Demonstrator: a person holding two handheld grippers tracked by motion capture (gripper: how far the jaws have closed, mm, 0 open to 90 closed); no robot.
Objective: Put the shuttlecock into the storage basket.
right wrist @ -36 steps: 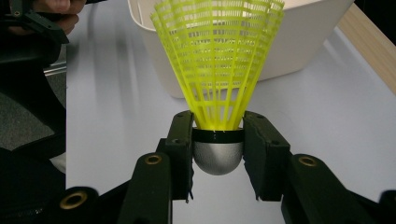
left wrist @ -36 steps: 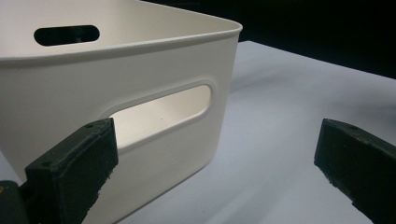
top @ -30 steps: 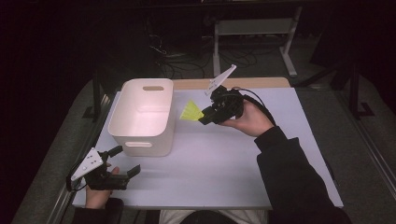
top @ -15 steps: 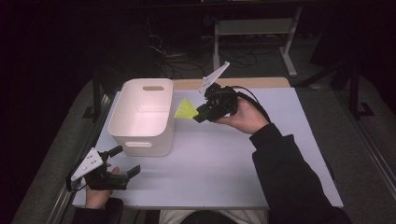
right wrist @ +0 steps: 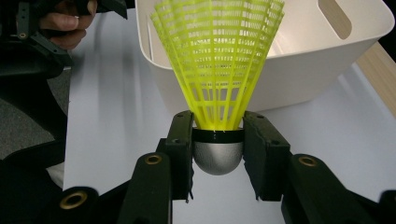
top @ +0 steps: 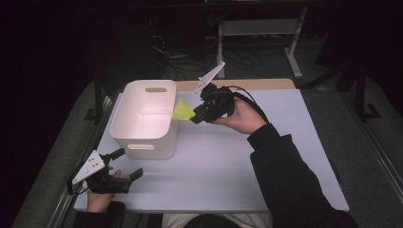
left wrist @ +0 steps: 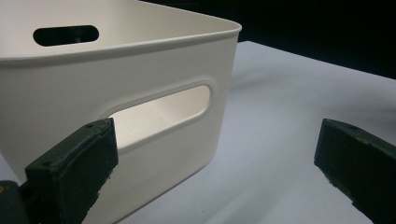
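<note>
A yellow shuttlecock (right wrist: 217, 60) with a silver rounded cork is pinched at its base by my right gripper (right wrist: 217, 151), its mesh skirt fanning toward the white bin (right wrist: 327, 56). From above, the shuttlecock (top: 182, 110) hangs just off the bin's (top: 142, 137) right wall, level with its rim, held by the right gripper (top: 196, 117). My left gripper (top: 127, 164) rests at the table's near left corner, open with nothing between its jaws. It faces the bin's (left wrist: 140, 60) near wall and handle slot.
A white sheet (top: 266, 175) covers the table, with a wooden edge (top: 256, 84) at the back. A metal stand (top: 259, 28) and cables sit on the dark floor beyond. The person's left hand (right wrist: 65, 28) shows beyond the bin.
My right gripper has carried the shuttlecock left, from out over the table to right beside the bin's right rim. The left gripper has stayed still.
</note>
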